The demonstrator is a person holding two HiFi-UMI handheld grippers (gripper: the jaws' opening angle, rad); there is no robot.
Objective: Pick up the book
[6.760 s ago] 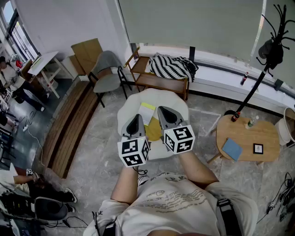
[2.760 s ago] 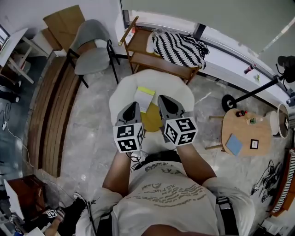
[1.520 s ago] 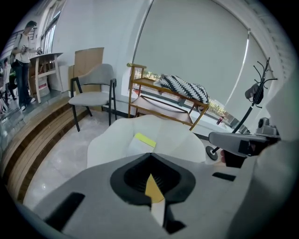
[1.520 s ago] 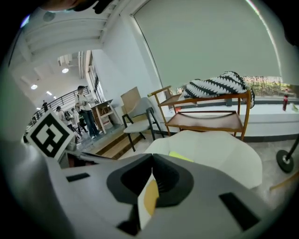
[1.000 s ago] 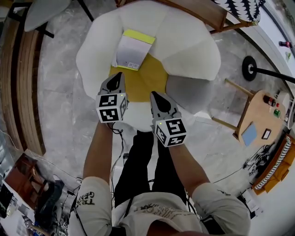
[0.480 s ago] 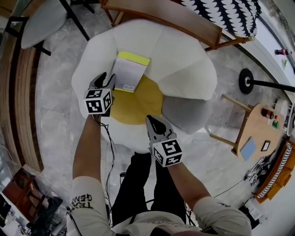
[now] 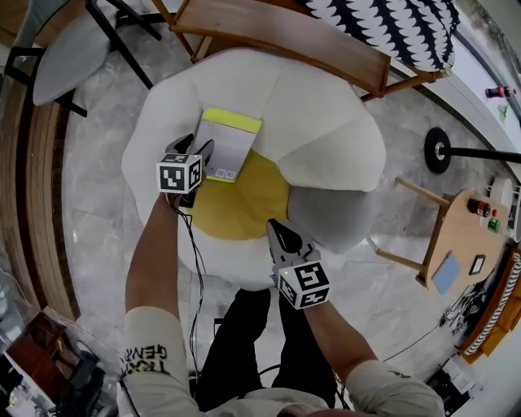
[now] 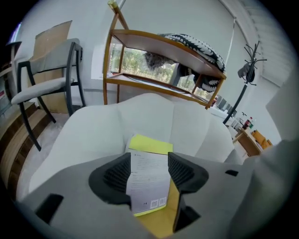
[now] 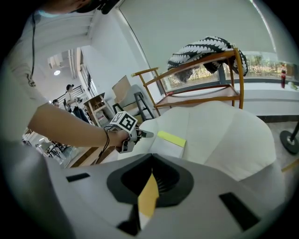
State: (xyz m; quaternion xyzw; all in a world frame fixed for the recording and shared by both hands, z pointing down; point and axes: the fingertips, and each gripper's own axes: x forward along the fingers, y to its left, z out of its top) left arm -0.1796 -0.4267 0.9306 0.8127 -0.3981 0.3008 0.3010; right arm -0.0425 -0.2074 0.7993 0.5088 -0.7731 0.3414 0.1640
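The book, white with a yellow strip at its far end, lies flat on a white flower-shaped chair with a yellow seat. My left gripper is at the book's near left corner. Its jaws have just been opening. In the left gripper view the book shows between the spread pads of that gripper, which do not press on it. My right gripper hovers over the chair's front edge, a short way short of the book, shut and empty. In the right gripper view the book lies ahead of that gripper.
Behind the chair stands a wooden rack with a black-and-white striped blanket. A grey chair is at the far left. A round wooden side table and a coat stand's base are to the right.
My left gripper has moved forward and down to the book's corner, and its jaws have spread. The right gripper has sunk a little near the chair's front edge.
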